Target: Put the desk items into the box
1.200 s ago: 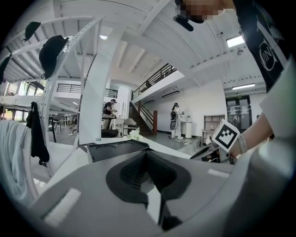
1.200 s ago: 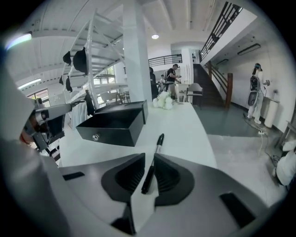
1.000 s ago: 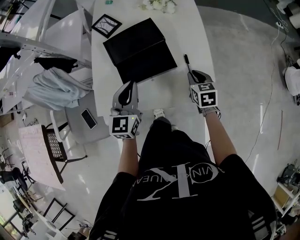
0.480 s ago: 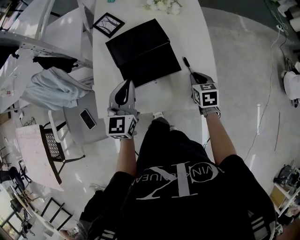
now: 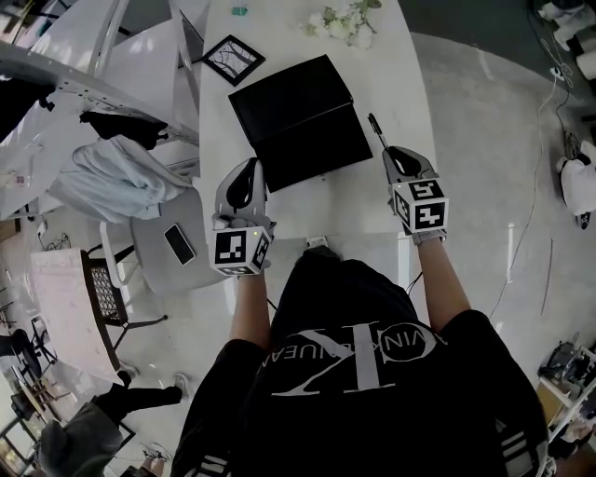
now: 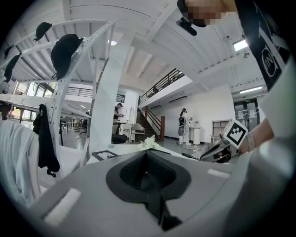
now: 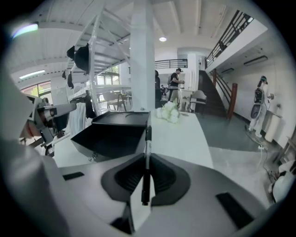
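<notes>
The white counter (image 5: 402,74) runs away from me, and everything I need sits on it. The black box (image 5: 303,121) is the biggest thing there. It lies open near the middle, lid thrown back and cavity facing up, so I can drop things straight in from above. My left gripper (image 5: 248,173) hangs over the near edge just left of the box. Its jaws are drawn together with nothing between them, as far as I can judge from its own view, where the tips are in shadow. I'd say it is idle, waiting for the next item. My right gripper (image 5: 393,155) is off the box's right side, well apart from the left one, with its jaws clamped on the pen (image 5: 376,129). The pen stands out forward along the jaws, tip pointing toward the far end of the counter, which lets me swing it left over the box rim and let go. Beyond the box lie a small framed picture (image 5: 233,59) by its far left corner and a bunch of pale flowers (image 5: 341,22) further back. Both are untouched and, I reckon, yet to be packed.
</notes>
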Demonstrator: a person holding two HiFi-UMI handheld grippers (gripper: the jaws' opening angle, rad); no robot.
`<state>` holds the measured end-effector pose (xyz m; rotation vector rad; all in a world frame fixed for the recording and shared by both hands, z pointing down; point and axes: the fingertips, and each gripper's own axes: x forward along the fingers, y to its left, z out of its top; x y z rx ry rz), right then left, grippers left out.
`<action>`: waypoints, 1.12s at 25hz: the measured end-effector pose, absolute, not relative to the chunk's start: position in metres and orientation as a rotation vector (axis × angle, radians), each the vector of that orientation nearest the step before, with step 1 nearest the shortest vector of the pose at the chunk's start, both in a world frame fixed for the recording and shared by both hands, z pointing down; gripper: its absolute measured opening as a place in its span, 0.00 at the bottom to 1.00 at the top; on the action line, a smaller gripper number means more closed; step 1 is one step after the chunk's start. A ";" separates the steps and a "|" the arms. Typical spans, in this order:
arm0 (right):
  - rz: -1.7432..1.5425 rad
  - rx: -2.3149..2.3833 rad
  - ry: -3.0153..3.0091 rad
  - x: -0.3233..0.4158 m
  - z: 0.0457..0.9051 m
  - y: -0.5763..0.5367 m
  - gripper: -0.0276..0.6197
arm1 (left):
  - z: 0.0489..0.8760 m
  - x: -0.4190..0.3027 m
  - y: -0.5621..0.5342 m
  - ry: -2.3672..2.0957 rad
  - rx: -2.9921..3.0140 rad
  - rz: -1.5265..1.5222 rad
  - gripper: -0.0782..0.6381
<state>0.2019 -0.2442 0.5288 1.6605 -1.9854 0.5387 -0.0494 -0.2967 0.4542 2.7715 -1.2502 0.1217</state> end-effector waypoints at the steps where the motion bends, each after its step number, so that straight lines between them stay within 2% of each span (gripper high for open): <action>1: 0.511 1.638 -2.008 0.196 0.523 -0.248 0.08 | 0.453 -0.051 -0.299 -1.252 2.771 0.117 0.12; 15: 0.202 0.857 -2.258 0.089 0.515 -0.271 0.08 | 0.453 -0.075 -0.317 -1.399 2.672 0.112 0.12; 28: 0.202 0.467 -2.209 0.051 0.545 -0.284 0.08 | 0.471 -0.095 -0.322 -1.507 2.552 0.155 0.12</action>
